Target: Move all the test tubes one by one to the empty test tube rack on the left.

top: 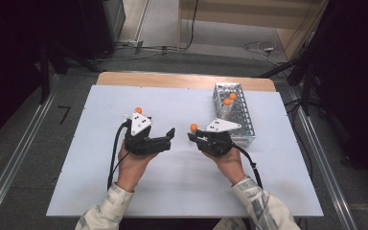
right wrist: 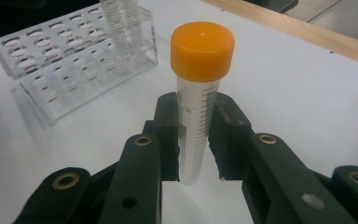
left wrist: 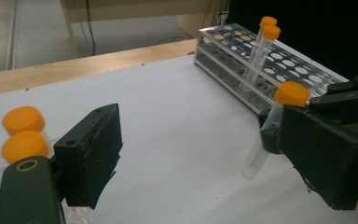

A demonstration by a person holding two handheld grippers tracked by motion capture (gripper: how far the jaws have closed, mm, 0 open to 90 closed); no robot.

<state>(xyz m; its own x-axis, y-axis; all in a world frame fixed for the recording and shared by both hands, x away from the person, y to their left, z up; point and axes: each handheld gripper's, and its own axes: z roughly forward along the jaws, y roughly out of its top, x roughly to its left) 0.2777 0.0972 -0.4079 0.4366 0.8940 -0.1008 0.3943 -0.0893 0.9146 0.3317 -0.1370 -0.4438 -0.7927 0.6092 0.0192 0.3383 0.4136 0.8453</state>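
My right gripper (right wrist: 196,140) is shut on a clear graduated tube (right wrist: 196,112) with an orange cap (right wrist: 202,49), held upright just above the white table. From the high view, this gripper (top: 195,136) sits left of the rack and the tube's cap (top: 193,127) stands above it. My left gripper (top: 165,139) is open a little to the left. In the left gripper view its jaws (left wrist: 200,140) stand wide apart with bare table between them, and the held tube (left wrist: 268,130) is just beyond the right jaw.
A clear tube rack (top: 242,120) stands at the right back of the white table (top: 182,182), with two orange-capped tubes (top: 230,99) in it. Two more orange-capped tubes (left wrist: 24,133) lie beside my left gripper. The table's wooden far edge (top: 182,79) is behind.
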